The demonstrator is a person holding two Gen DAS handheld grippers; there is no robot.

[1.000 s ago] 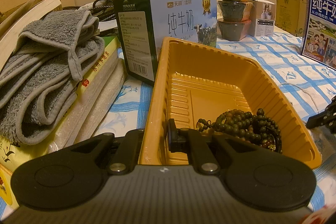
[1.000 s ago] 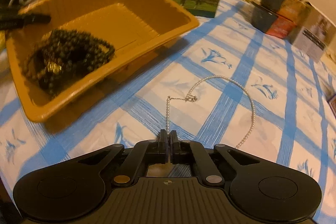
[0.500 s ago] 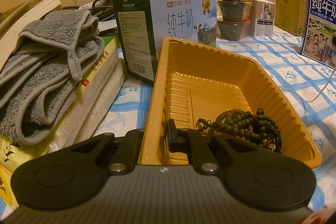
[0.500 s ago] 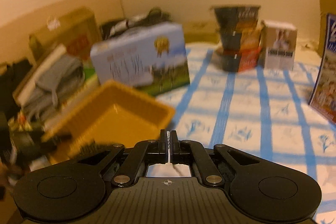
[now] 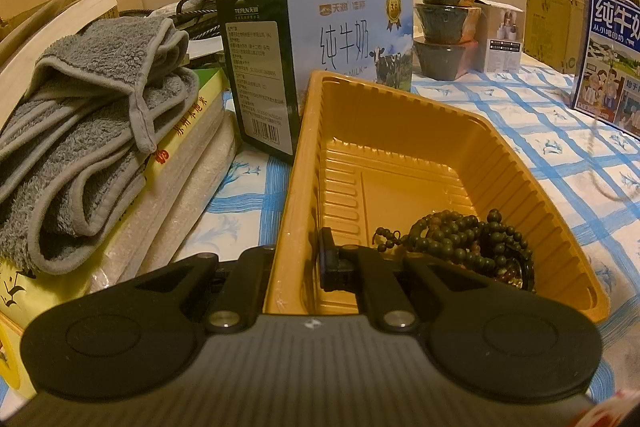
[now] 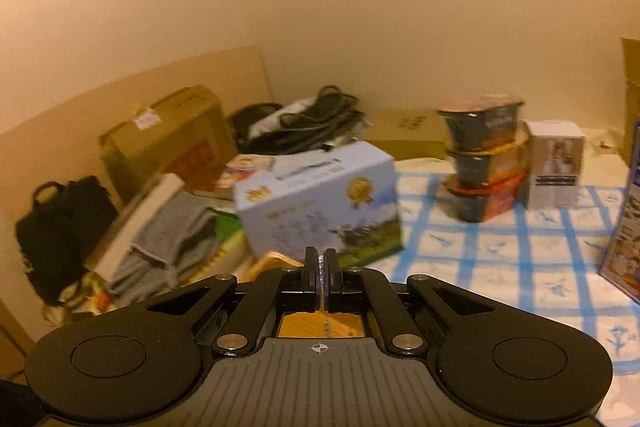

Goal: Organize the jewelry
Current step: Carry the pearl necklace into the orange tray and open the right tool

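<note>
My left gripper (image 5: 298,259) is shut on the near left wall of the orange plastic tray (image 5: 496,147), one finger inside and one outside. A dark wooden bead bracelet (image 5: 460,239) lies in the tray's near right corner. My right gripper (image 6: 320,263) is shut on the thin pearl necklace (image 6: 320,269), which hangs down between the fingers, high above the tray (image 6: 304,325). In the left wrist view the necklace (image 5: 596,163) dangles, blurred, at the right over the checked cloth.
A milk carton box (image 5: 320,67) stands behind the tray. Folded grey towels (image 5: 88,139) on books lie to its left. Stacked dark bowls (image 5: 442,27), a small white box (image 5: 502,43) and a blue box (image 5: 612,63) stand on the blue-checked cloth (image 5: 540,131).
My right gripper has lifted the pearl necklace off the cloth and risen high toward the tray. The left gripper and tray have not moved.
</note>
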